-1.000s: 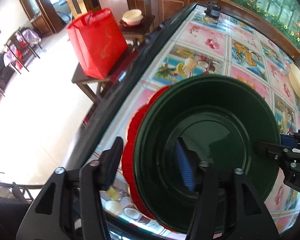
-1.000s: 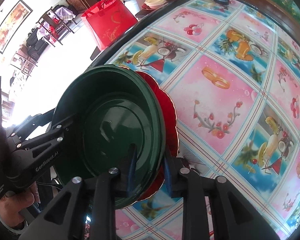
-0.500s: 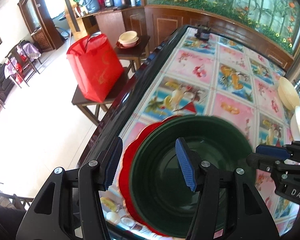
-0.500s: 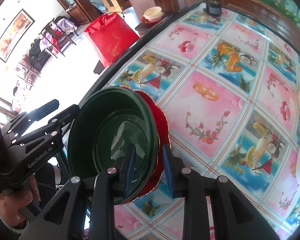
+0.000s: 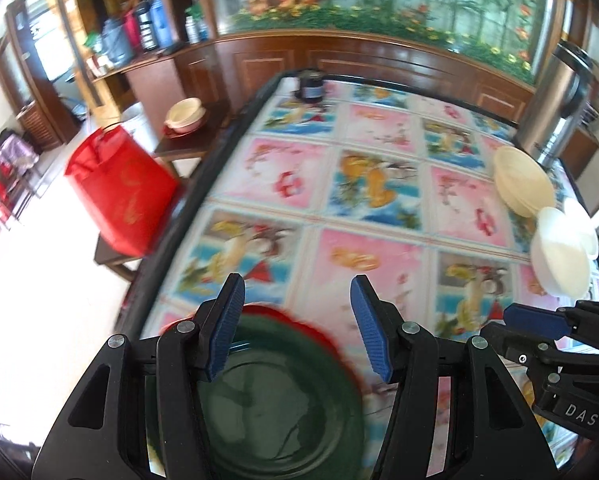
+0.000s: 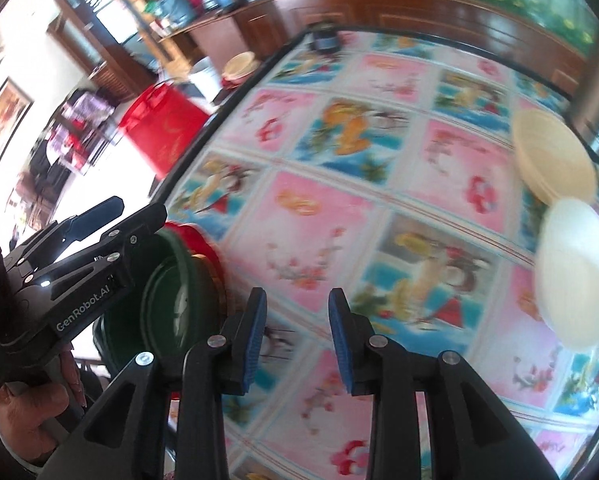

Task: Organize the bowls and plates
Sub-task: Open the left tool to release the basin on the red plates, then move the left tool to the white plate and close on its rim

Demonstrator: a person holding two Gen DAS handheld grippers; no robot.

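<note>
At the near left edge of the surface (image 5: 379, 216), the green bowl (image 5: 275, 408) sits on the red plate (image 5: 323, 334); left gripper (image 5: 297, 330) gapes wide, right gripper (image 6: 297, 338) narrower, both empty.

Glossy green bowl (image 5: 283, 412), glossy printed tablecloth (image 5: 379, 216), polished wood cabinet (image 5: 339, 60)

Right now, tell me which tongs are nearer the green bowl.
Left. The left tongs hang open directly over the green bowl, which sits on the red plate. The right tongs are open too, off to the bowl's right over the patterned tablecloth.
</note>
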